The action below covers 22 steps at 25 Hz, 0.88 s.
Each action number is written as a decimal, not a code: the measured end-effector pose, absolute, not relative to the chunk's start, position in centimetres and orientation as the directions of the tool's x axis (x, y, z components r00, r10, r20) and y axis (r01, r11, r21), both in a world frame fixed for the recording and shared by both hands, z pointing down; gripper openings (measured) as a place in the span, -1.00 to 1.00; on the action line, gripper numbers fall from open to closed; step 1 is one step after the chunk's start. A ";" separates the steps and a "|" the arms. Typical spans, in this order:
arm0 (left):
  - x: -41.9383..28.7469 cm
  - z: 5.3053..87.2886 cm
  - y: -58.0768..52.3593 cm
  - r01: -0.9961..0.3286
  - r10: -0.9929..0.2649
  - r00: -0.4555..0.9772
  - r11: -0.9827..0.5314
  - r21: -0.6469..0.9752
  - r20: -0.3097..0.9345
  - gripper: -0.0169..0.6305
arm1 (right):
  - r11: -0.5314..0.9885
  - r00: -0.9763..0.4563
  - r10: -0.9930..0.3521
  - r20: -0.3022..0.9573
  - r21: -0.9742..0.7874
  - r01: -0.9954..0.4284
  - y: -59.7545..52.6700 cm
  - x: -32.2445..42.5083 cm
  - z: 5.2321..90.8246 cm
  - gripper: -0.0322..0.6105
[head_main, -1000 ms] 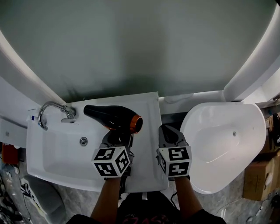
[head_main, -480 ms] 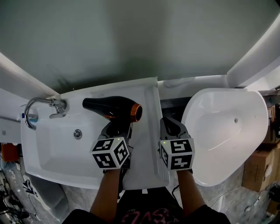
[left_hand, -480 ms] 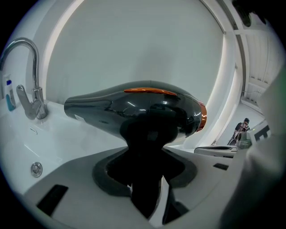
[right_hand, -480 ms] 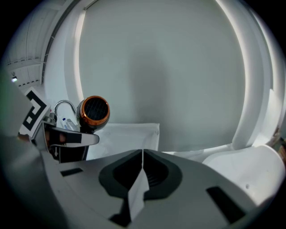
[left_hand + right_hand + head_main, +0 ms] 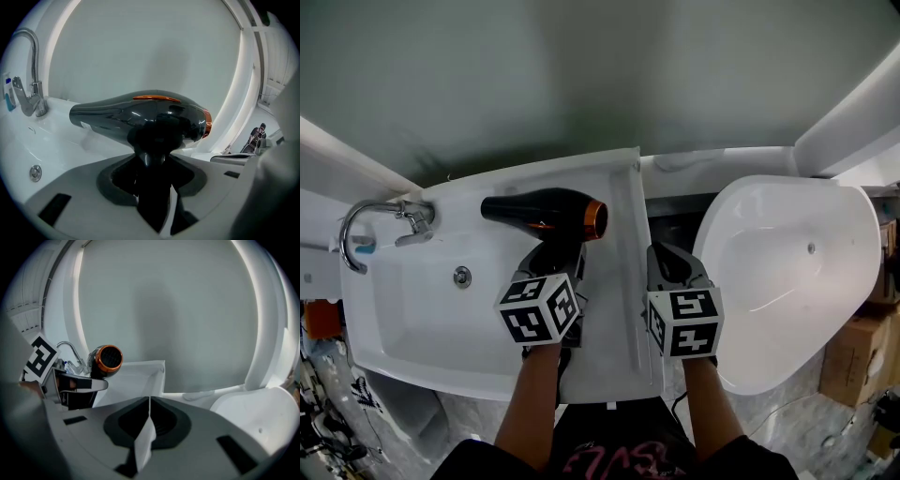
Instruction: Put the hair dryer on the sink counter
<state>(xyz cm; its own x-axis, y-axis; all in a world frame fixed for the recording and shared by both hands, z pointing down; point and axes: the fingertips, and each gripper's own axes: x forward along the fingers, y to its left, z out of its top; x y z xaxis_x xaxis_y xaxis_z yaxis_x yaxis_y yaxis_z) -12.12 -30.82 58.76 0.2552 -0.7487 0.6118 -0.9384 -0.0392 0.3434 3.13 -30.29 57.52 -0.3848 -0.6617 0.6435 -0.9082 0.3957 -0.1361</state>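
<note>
my left claw is pinching the black handle of the hair dryer, with a jaw clamped on each side of it. the dryer's long axis runs left to right, along the far side of the sink. its narrow black nozzle points left toward the tap, and the orange-ringed rear grille faces right. the handle comes straight back toward me on the near side. the barrel sits over the flat white tabletop at the right of the bowl, and its nozzle end reaches over the bowl's far right corner. i cannot tell whether it touches the surface or hangs just above it.

the bowl is white and shows a round metal drain near its middle. the curved chrome tap stands at its far left corner.

my right claw is pressed together on nothing. it is just right of the tabletop's raised right edge, over the dark gap between the sink and a rounded white tub. the tub has a small metal fitting on its floor. a cardboard box sits at the far right edge of the scene, beyond the tub. a plain grey-green wall rises behind the sink, close behind the dryer.
</note>
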 end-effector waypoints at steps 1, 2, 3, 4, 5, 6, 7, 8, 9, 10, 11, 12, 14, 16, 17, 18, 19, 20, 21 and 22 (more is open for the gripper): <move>-12.1 58.9 -30.9 -0.939 -0.747 0.253 -0.037 0.341 0.615 -0.39 | 0.397 -0.386 -0.660 0.644 -0.138 -0.908 -30.4 3.1 57.6 -0.83; -12.0 59.1 -30.9 -0.940 -0.746 0.250 -0.035 0.339 0.618 -0.39 | 0.398 -0.388 -0.659 0.644 -0.138 -0.907 -30.4 3.1 57.6 -0.83; -11.9 59.2 -30.9 -0.941 -0.744 0.249 -0.034 0.337 0.620 -0.39 | 0.399 -0.389 -0.659 0.644 -0.139 -0.906 -30.5 3.1 57.6 -0.83; -11.9 59.4 -31.0 -0.941 -0.742 0.248 -0.032 0.337 0.622 -0.39 | 0.400 -0.390 -0.658 0.644 -0.140 -0.906 -30.5 3.1 57.7 -0.83; -11.9 59.5 -31.0 -0.940 -0.741 0.248 -0.029 0.339 0.624 -0.39 | 0.400 -0.391 -0.658 0.643 -0.141 -0.905 -30.6 3.1 57.7 -0.83; -12.0 59.7 -31.1 -0.940 -0.740 0.247 -0.025 0.341 0.625 -0.38 | 0.401 -0.393 -0.658 0.643 -0.142 -0.905 -30.7 3.0 57.7 -0.83; -12.0 59.8 -31.1 -0.939 -0.740 0.246 -0.021 0.344 0.626 -0.38 | 0.402 -0.394 -0.658 0.642 -0.143 -0.904 -30.7 3.0 57.7 -0.83; -12.1 59.9 -31.2 -0.938 -0.739 0.246 -0.017 0.347 0.627 -0.38 | 0.403 -0.395 -0.657 0.642 -0.144 -0.904 -30.8 2.9 57.7 -0.83; -12.2 60.0 -31.2 -0.937 -0.739 0.246 -0.015 0.350 0.628 -0.38 | 0.404 -0.396 -0.656 0.643 -0.145 -0.903 -30.8 2.9 57.7 -0.83; -12.2 60.1 -31.3 -0.936 -0.737 0.246 -0.013 0.351 0.629 -0.38 | 0.404 -0.396 -0.655 0.643 -0.145 -0.903 -30.8 2.8 57.8 -0.83; -12.2 60.3 -31.3 -0.936 -0.735 0.248 -0.012 0.353 0.632 -0.38 | 0.404 -0.396 -0.654 0.644 -0.144 -0.903 -30.8 2.8 57.8 -0.83; -12.2 60.4 -31.3 -0.935 -0.731 0.250 -0.013 0.354 0.635 -0.38 | 0.403 -0.395 -0.654 0.645 -0.144 -0.904 -30.8 2.8 57.9 -0.83; -12.1 60.7 -31.2 -0.938 -0.723 0.253 -0.019 0.347 0.643 -0.38 | 0.401 -0.393 -0.654 0.647 -0.144 -0.905 -30.8 2.8 57.9 -0.83; -11.9 60.9 -31.1 -0.942 -0.720 0.250 -0.027 0.333 0.648 -0.37 | 0.403 -0.393 -0.655 0.645 -0.143 -0.904 -30.9 2.7 57.8 -0.83; -11.9 60.9 -31.0 -0.944 -0.720 0.249 -0.031 0.329 0.648 -0.37 | 0.403 -0.393 -0.656 0.645 -0.142 -0.904 -30.9 2.8 57.8 -0.83; -11.7 61.0 -30.9 -0.945 -0.719 0.251 -0.035 0.326 0.648 -0.37 | 0.403 -0.392 -0.656 0.645 -0.141 -0.904 -30.8 2.9 57.7 -0.83; -11.6 61.1 -30.9 -0.945 -0.716 0.254 -0.040 0.324 0.650 -0.37 | 0.401 -0.391 -0.657 0.645 -0.140 -0.905 -30.7 3.0 57.7 -0.83; -11.4 61.2 -30.8 -0.945 -0.713 0.256 -0.045 0.323 0.653 -0.37 | 0.399 -0.389 -0.657 0.645 -0.139 -0.906 -30.7 3.1 57.6 -0.83; -11.3 61.3 -30.7 -0.946 -0.710 0.258 -0.048 0.321 0.656 -0.37 | 0.397 -0.387 -0.658 0.646 -0.139 -0.907 -30.6 3.2 57.6 -0.83; -11.2 61.4 -30.7 -0.946 -0.707 0.260 -0.050 0.320 0.658 -0.37 | 0.397 -0.386 -0.659 0.646 -0.138 -0.908 -30.6 3.3 57.5 -0.83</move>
